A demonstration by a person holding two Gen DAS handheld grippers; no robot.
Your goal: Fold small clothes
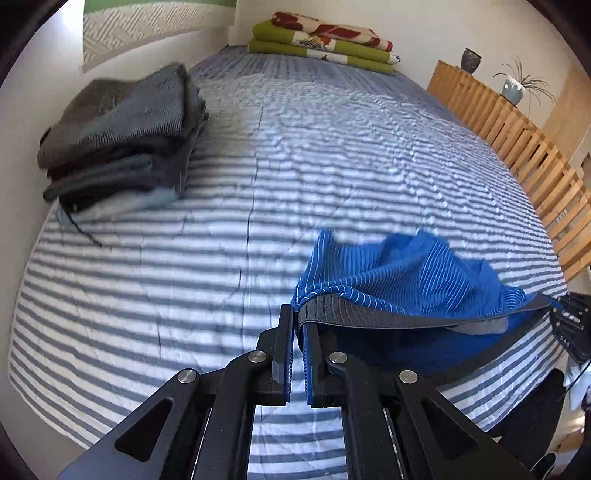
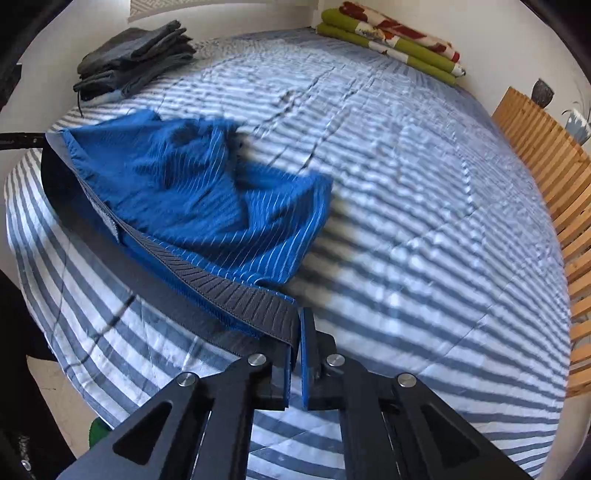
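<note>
We hold blue striped shorts (image 1: pixel 406 273) by grey waistband (image 2: pixel 236 295), stretched taut between both grippers above striped bed (image 1: pixel 184 258). Left gripper (image 1: pixel 297 332) jaws clenched on one waistband end, lower centre of frame; right gripper (image 2: pixel 297 332) jaws clenched on other end. Waistband's long axis runs gripper to gripper; legs trail forward. Folded stack (image 1: pixel 122 140) upper left.

I am over a bed (image 1: pixel 280 155) covered with a blue and white striped quilt, bright light falling across it. White walls (image 1: pixel 424 33) stand behind it. At its far end lies a folded green blanket (image 1: pixel 325 40) with red and white patches. Along the right side runs a wooden slatted rail (image 1: pixel 517 136), with a dark vase (image 1: pixel 471 61) and a potted plant (image 1: pixel 519 86) on top.
</note>
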